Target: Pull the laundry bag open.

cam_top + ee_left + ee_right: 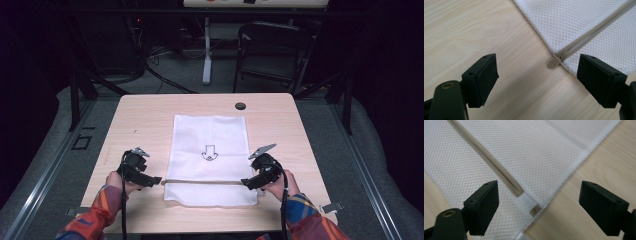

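A white mesh bag (209,150) lies flat on the wooden table (150,115), with a black arrow mark (208,152) printed at its middle. A beige zipper (202,181) runs across its near end. My left gripper (159,180) is open at the bag's left edge, and the grey zipper pull (554,62) lies on the wood between its jaws. My right gripper (246,183) is open at the bag's right edge. Its jaws straddle the zipper's closed end (527,203) and the mesh bag (536,152) just above the fabric.
A small dark round cap (240,106) sits in the table near its far edge. Beyond the table stand a black folding chair (272,50) and a white desk leg (207,45). Bare wood lies left and right of the bag.
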